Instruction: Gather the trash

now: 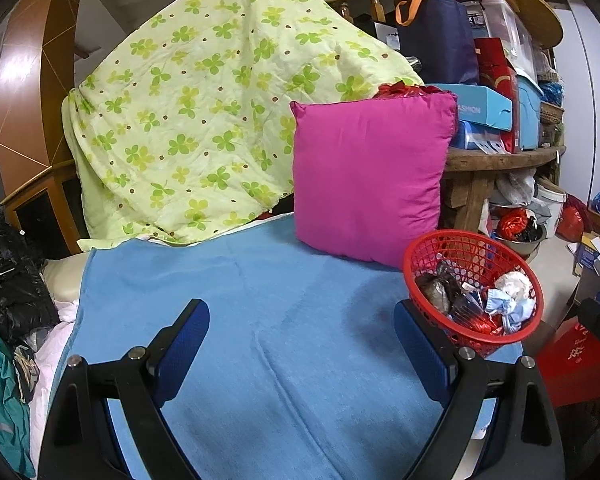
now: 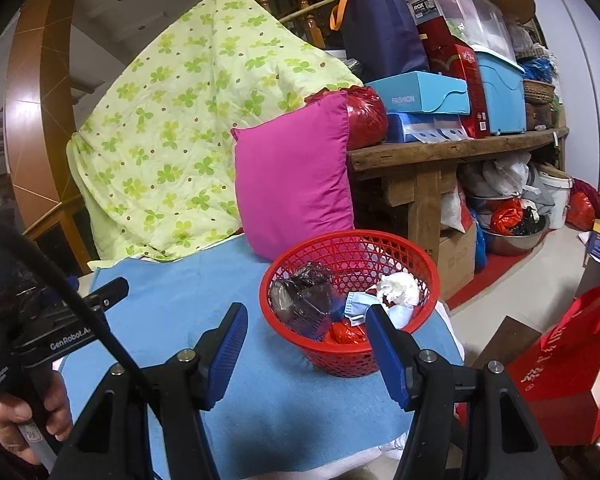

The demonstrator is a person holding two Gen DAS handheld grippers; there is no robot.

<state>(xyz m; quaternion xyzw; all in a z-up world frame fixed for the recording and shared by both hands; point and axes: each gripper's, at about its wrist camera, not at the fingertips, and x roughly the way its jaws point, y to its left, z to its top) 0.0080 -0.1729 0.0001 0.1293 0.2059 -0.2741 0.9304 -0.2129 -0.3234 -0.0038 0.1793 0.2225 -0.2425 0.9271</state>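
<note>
A red mesh basket (image 1: 440, 248) (image 2: 416, 254) stands on the blue cloth (image 1: 260, 320) (image 2: 180, 304), near its right edge. Inside lie a dark plastic wrapper (image 2: 304, 296), crumpled white tissue (image 2: 398, 288), a pale blue face mask (image 2: 358, 304) and a red wrapper (image 2: 344, 332). My left gripper (image 1: 302, 312) is open wide over bare cloth, left of the basket, with nothing between its fingers. My right gripper (image 2: 306, 316) is open too, held just in front of the basket and apart from it. A hand (image 2: 20, 412) holds the left gripper at the left of the right wrist view.
A magenta pillow (image 1: 368, 176) (image 2: 296, 184) leans behind the basket, beside a green clover quilt (image 1: 204, 112) (image 2: 188, 120). A wooden table (image 2: 440, 152) piled with boxes stands at the right. A red paper bag (image 2: 560, 360) sits on the floor. Dark clothes (image 1: 8, 276) lie at the left.
</note>
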